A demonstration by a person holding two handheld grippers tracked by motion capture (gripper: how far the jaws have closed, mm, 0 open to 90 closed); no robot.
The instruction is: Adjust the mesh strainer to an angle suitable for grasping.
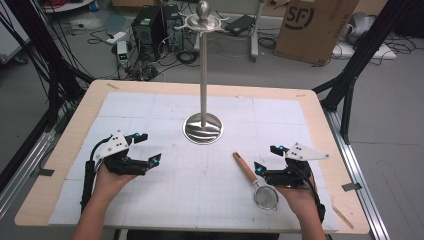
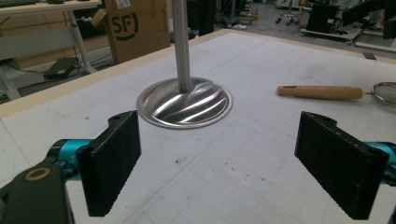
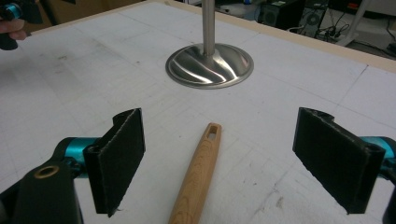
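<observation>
Counter [image 1: 65, 150]: wooden top with a pale edge, covered by a white gridded mat [image 1: 150, 115] bearing small dark marks.
Stand [image 1: 203, 70]: polished metal pole, upright on a round ribbed base [image 1: 203, 128], set at the mat's centre toward the far side. A ball finial and a ring of hooks cap the pole.
Strainer [image 1: 265, 195]: small wire-mesh bowl with a wooden handle [image 1: 245, 168], lying flat on the mat at the near right. The handle points away from the person, toward the stand base; a slotted hole shows near its free end in the right gripper view. Well apart from the stand.
Left hand-held gripper [image 1: 147, 148]: held in the left hand [image 1: 107, 180] at the near left of the mat, jaws spread wide and released, nothing between them. Aimed toward the stand base and well apart from the strainer.
Right hand-held gripper [image 1: 266, 157]: held in the right hand [image 1: 295, 197] at the near right, jaws spread wide and released. In the right gripper view the handle lies on the mat between the two pads, touching neither.
Strainer bowl: just beside the right hand, on its inner side.
Floor [image 1: 390, 125]: grey, behind and beside the counter, with a cardboard box [image 1: 315, 27], a black computer case [image 1: 148, 30] and loose cables.
</observation>
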